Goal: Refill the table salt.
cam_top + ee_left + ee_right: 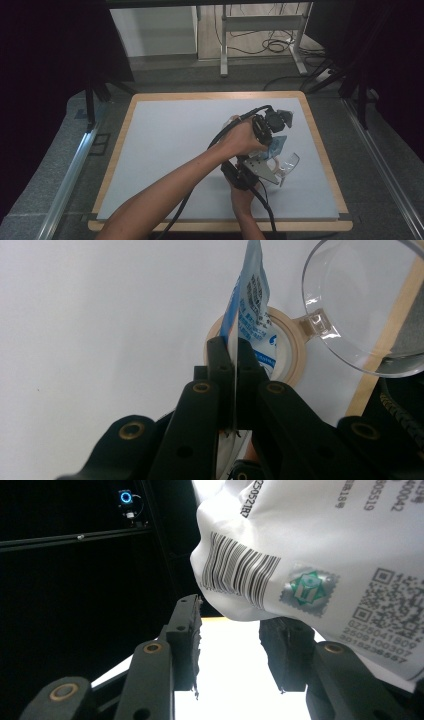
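A blue-and-white pouch (250, 290) hangs edge-up, and my left gripper (233, 347) is shut on its lower edge. Straight under it lies a beige ring-shaped rim (295, 355) with a clear hinged lid (360, 300) flipped open. In the high view the left gripper (272, 136) reaches across to the right half of the table, with the pouch (277, 146) just below it and the lid (290, 164) nearby. My right gripper (230, 615) points level under the pouch's white barcode side (320, 540). Its jaws stand partly apart with white glare between them.
A white mat (175, 140) covers the wood-edged table (320, 150). The right gripper (274, 176) is held close to the near edge. Dark curtains stand at both sides. A desk frame and cables (270, 45) are beyond the far edge.
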Demonstrator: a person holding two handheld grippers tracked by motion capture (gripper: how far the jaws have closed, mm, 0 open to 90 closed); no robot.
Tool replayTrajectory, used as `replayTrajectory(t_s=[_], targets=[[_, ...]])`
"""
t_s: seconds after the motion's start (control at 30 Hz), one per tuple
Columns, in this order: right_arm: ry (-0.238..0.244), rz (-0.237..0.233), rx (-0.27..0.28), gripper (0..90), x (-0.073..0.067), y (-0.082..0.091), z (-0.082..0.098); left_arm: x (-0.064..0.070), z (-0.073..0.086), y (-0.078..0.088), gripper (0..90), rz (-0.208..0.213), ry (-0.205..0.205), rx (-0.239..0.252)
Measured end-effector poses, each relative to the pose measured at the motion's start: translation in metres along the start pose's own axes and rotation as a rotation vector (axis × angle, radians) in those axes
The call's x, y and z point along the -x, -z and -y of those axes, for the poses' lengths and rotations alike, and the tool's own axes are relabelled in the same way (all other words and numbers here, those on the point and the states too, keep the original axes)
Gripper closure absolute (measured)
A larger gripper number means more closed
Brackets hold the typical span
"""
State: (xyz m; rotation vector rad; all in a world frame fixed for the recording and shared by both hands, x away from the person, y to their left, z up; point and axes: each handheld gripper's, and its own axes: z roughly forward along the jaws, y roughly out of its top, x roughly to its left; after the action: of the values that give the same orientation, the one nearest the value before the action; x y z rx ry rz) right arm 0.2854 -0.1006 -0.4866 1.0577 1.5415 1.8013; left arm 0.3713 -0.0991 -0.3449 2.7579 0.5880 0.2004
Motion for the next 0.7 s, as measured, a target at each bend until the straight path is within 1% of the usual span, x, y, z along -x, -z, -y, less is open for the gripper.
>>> replayTrajectory(t_s=[0.43,0.7], targets=[[-0.015,0.0,0.004,60.7,0.002,0.001,0.004,0.0,0.0,-0.011,90.0,0.011,-0.003,-0.021],[-0.02,-0.001,-0.001,60.7,0.002,0.001,0.007,-0.001,0.0,-0.014,89.9,0.012,-0.005,-0.03]])
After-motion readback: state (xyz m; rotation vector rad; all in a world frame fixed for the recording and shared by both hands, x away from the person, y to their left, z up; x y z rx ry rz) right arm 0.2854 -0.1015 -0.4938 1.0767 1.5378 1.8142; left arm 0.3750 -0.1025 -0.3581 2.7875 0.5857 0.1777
